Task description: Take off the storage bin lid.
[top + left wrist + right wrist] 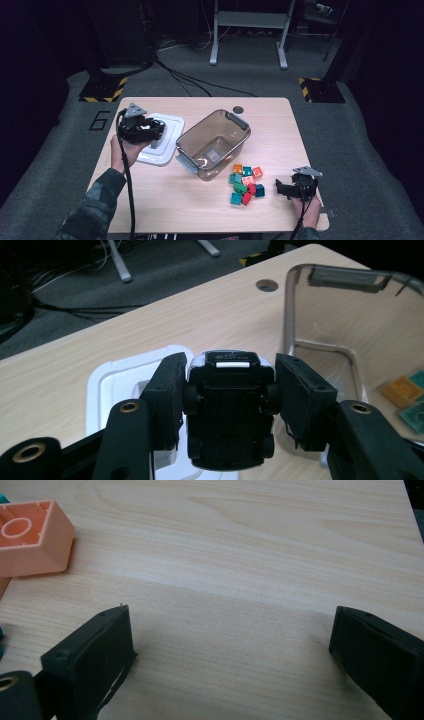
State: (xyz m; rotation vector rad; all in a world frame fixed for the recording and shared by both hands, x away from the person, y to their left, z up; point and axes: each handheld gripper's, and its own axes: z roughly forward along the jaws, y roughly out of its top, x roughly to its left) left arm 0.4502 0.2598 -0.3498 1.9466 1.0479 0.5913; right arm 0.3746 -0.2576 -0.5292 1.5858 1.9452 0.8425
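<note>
Black hard plastic forms the underside of the toy car point(227, 410), which the left gripper point(227, 390) pinches by its wheeled flanks above the white lid point(161, 140), beside the smoke-tinted clear bin point(214, 144) on the pale wood-grain desk point(165, 200). The small round wheels offer the flat pads little bearing surface, so a quick swing toward the bin could roll the car out of the grasp. The right gripper point(280, 189), jaws spread wide, rests near the glossy studded blocks point(245, 182); a careless sweep would scatter them.
</note>
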